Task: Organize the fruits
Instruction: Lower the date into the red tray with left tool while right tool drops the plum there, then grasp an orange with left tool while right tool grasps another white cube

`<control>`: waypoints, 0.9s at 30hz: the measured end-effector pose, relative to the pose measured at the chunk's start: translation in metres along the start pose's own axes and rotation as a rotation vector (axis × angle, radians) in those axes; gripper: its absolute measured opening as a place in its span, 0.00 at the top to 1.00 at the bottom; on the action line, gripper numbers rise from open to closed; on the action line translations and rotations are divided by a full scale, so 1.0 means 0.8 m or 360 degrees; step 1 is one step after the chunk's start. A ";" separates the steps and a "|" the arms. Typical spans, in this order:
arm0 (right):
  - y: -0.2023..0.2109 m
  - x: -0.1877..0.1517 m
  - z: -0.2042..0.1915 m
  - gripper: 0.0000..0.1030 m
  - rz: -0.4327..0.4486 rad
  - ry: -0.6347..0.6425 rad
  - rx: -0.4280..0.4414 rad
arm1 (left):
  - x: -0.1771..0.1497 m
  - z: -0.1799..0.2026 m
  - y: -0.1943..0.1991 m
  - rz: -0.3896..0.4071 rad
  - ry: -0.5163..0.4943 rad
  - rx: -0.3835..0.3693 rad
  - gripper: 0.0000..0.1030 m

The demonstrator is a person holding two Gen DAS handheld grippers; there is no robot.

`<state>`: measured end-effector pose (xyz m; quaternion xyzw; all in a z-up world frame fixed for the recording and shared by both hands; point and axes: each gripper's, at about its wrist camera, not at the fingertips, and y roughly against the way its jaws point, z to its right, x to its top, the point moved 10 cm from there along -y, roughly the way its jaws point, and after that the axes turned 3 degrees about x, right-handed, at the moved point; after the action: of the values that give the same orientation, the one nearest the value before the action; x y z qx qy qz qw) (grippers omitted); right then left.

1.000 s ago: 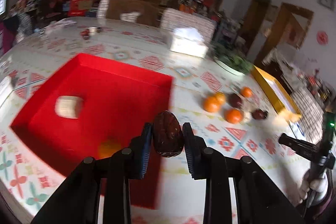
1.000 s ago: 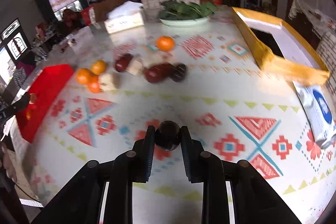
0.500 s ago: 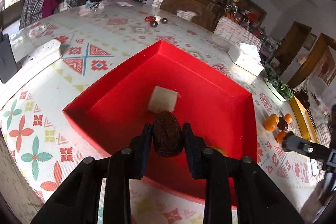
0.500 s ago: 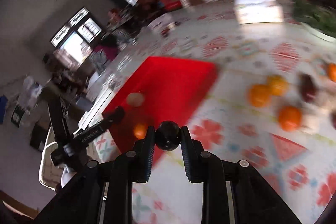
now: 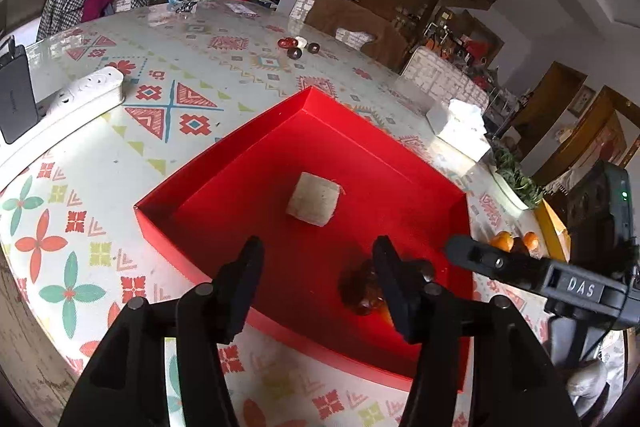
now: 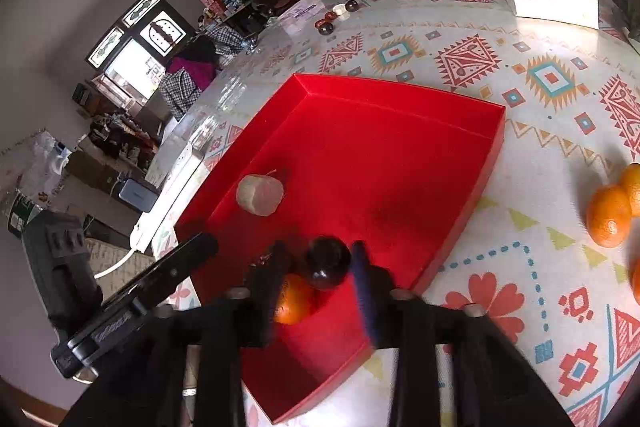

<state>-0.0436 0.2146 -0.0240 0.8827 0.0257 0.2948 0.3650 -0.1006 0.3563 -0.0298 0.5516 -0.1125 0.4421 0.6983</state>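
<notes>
**Fruit in and beside the red tray**

Red tray [image 6: 460, 109]: shallow, square, open, flat on the patterned table. Inside: pale, squat cylindrical piece [image 6: 260, 195] near the middle; brown wrinkled date [image 5: 362, 289], blurred, toward the near edge; glossy dark round fruit [image 6: 328, 267], free between spread pads; small orange [image 6: 294, 301] just beside it. Outside: more oranges [image 6: 608, 217] on the table, well apart from the tray.
</notes>
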 end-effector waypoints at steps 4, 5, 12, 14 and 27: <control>0.021 0.009 0.002 0.35 0.0079 0.0002 -0.0002 | 0.002 0.010 0.017 0.0031 -0.0025 -0.0005 0.42; 0.031 0.011 0.004 0.35 0.0105 0.0002 0.0000 | 0.004 0.015 0.024 0.0046 -0.0034 -0.0007 0.40; 0.120 0.005 0.043 0.35 0.0284 0.0017 -0.0094 | 0.000 0.058 0.045 0.0076 -0.0132 -0.0031 0.33; 0.152 -0.002 0.069 0.35 0.0333 -0.0005 -0.0146 | -0.007 0.076 0.047 0.0068 -0.0172 -0.0050 0.33; 0.349 -0.049 0.296 0.35 0.0600 -0.0416 -0.0529 | -0.071 0.212 0.020 -0.0083 -0.0424 -0.0218 0.26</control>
<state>0.0046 -0.1490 0.0078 0.8305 -0.2350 0.2412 0.4436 -0.0897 0.1804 0.0065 0.5592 -0.2197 0.3379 0.7245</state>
